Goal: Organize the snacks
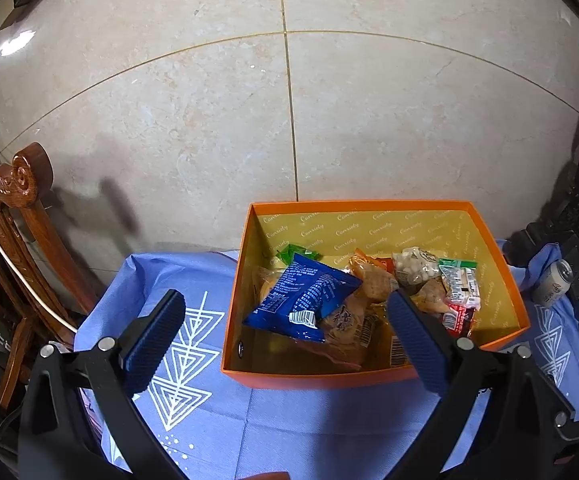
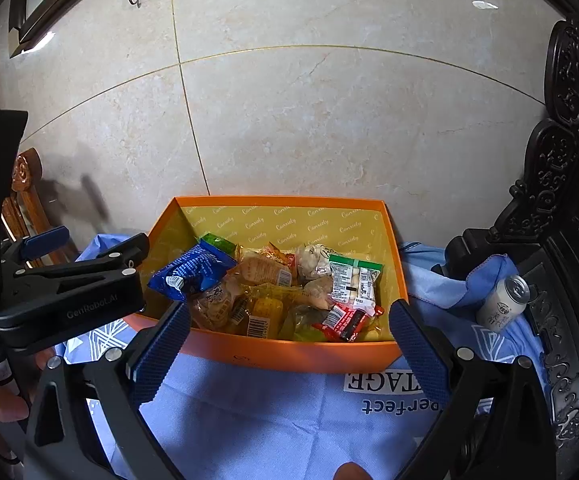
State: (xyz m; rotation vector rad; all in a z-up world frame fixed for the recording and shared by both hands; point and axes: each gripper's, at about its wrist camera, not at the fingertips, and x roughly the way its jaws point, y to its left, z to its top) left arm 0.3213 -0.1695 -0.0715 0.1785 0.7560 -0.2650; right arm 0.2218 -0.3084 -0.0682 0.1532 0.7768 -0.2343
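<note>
An orange box with a yellow lining stands on a blue cloth and holds several snack packets. A blue packet lies on top at its left side; a green-and-white packet and a red packet lie at its right. My left gripper is open above the box's near left part, nothing between its fingers. My right gripper is open above the box's near wall, also empty. The left gripper's body shows at the left of the right wrist view.
A white drink can lies on the blue cloth right of the box. A carved wooden chair stands at the left, dark carved furniture at the right. Marble tiles rise behind the box.
</note>
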